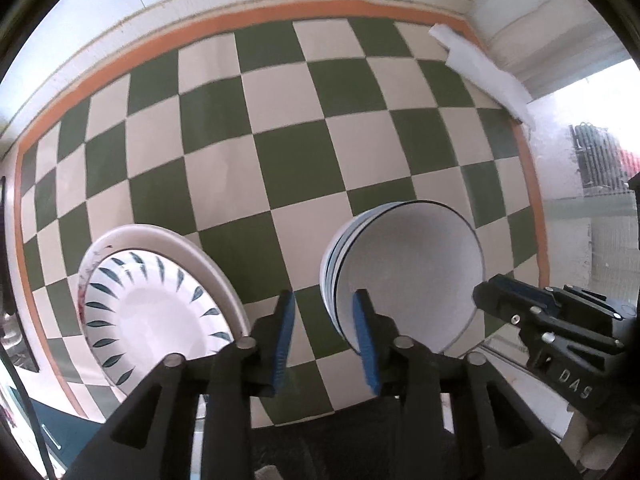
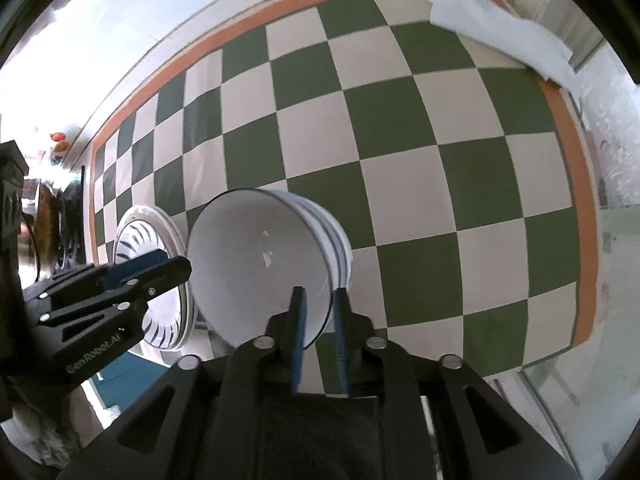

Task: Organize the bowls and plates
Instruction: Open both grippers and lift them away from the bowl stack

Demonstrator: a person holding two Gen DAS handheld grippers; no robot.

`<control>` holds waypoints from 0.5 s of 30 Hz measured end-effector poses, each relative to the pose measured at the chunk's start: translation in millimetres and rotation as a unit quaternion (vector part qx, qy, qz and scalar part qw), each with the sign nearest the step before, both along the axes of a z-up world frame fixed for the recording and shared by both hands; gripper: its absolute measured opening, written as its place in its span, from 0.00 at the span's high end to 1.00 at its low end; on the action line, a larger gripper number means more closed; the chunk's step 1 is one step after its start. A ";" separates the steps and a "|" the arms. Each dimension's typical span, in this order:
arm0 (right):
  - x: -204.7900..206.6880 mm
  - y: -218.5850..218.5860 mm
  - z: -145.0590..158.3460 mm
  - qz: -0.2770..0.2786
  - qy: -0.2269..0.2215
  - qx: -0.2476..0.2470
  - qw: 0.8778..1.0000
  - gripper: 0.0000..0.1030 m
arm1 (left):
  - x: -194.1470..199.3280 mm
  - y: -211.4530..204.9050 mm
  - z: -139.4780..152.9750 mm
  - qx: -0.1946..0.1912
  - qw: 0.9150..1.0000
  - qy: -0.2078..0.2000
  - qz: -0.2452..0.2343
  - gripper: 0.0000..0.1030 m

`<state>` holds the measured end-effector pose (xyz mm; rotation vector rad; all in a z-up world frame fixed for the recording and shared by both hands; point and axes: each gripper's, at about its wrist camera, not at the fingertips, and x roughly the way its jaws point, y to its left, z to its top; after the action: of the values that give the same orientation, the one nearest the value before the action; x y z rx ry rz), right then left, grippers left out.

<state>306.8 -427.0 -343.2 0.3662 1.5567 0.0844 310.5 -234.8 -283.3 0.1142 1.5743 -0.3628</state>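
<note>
Green/cream checkered cloth w/ an orange border covers the bench point(image 1: 304, 128); a folded white cloth point(image 1: 480, 68) lies at its far corner, bright window glare beyond.

Task items sit at the near edge. A stack of white bowls point(image 1: 404, 272) w/ dark rim lines stands to the right in the left wrist view. Beside it but apart is the leaf-pattern plate point(image 1: 160, 312), nested on a bigger plain plate point(image 1: 224, 280).

Left hand-held gripper point(image 1: 326, 340): jaws partly apart, nothing between the pads. Its right pad sits in front of the bowl stack's near rim, but I can't tell if it touches.

Right hand-held gripper point(image 2: 320, 344): jaws slightly apart, straddling the top bowl's wall, one pad inside and one outside. Pads don't look pressed on, so no real hold as far as I can judge.

Step in hand, prob.: letting go of the bowl stack now that it's set down, bowls and plates each in own pile.

To do it well:
- open both sets of jaws enough to clear the rim before lifting;
- lift straight up, no sideways drag, or the top bowl tips or skids on the cloth;
- keep the two grippers from knocking together, they're close;
- stack is near the bench edge, so don't nudge it outward.
</note>
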 end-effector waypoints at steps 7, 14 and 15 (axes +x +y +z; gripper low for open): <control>-23.7 11.1 33.1 0.003 -0.034 -0.001 0.999 0.35 | -10.7 10.0 36.4 0.006 0.998 -0.063 -0.008 0.14; -47.0 10.2 61.7 -0.005 -0.064 -0.029 0.998 0.14 | -23.0 18.8 62.3 -0.014 0.996 -0.092 -0.006 0.08; -50.3 10.3 66.9 -0.006 -0.072 -0.029 0.997 0.12 | -25.3 19.1 65.3 -0.018 0.996 -0.093 -0.006 0.08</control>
<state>256.4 -416.7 -276.3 0.3174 1.4115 0.0545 285.1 -215.7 -217.9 0.1268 1.3837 -0.3784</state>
